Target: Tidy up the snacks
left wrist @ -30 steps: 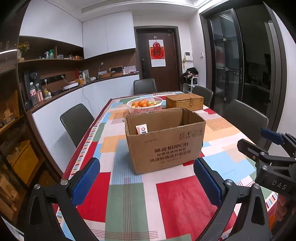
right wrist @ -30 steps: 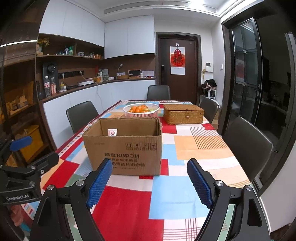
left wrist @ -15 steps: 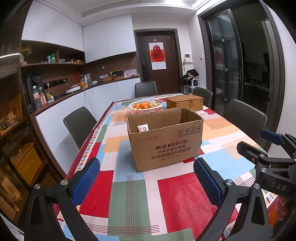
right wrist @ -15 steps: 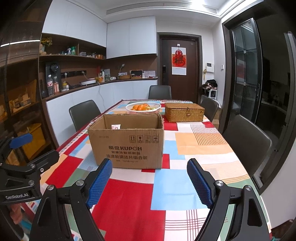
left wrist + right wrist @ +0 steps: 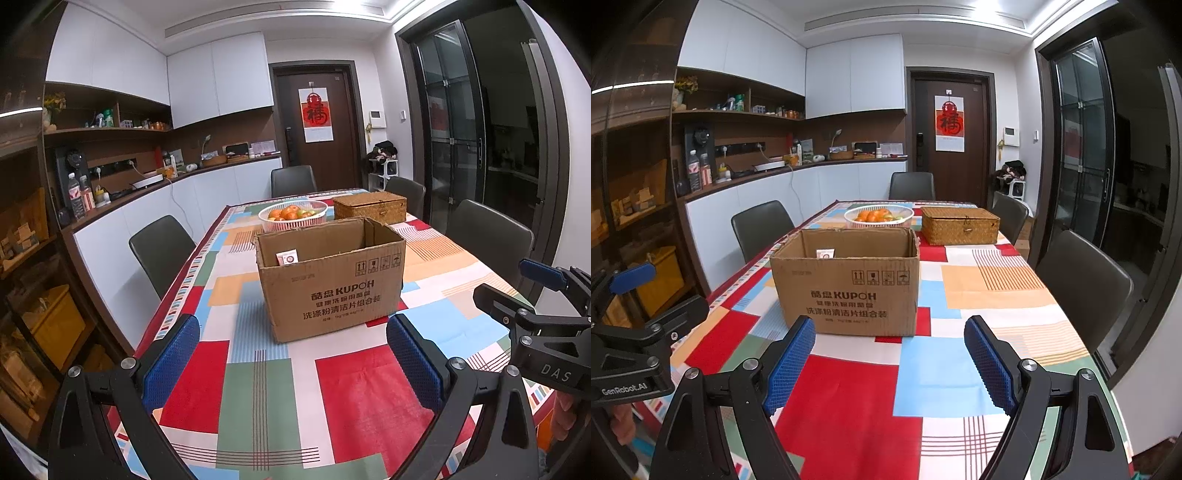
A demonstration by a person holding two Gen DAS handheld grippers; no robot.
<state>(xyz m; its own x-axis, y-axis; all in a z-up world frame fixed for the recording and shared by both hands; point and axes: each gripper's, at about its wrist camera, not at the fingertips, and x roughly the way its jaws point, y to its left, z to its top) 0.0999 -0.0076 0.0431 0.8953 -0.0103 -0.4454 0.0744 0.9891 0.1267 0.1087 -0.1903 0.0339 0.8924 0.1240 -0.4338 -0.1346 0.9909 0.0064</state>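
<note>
I hold my left tool above the near end of the worktop, its blue pads spread wide with nothing between them, only the patchwork cloth showing in the gap. My right tool hangs the same way beside it, pads apart and empty, pointed slightly down at the cloth. Straight ahead of both stands the box, an open cardboard carton with printed lettering on its near face, sitting upright on the worktop a little beyond my fingertips and touching neither tool. Inside it, against the far left wall, I can see one small white snack pack with a red mark; the rest of the box's inside is hidden by its near wall, so I cannot tell what else it holds. Behind the box is a white basket of orange fruit, and just to the right of that a woven lidded case, both near the far end of the worktop. Dark chairs stand along both sides and at the far end. In the left view my right tool shows at the right edge; in the right view my left tool shows at the left edge, with a bit of my fingers beneath it.
</note>
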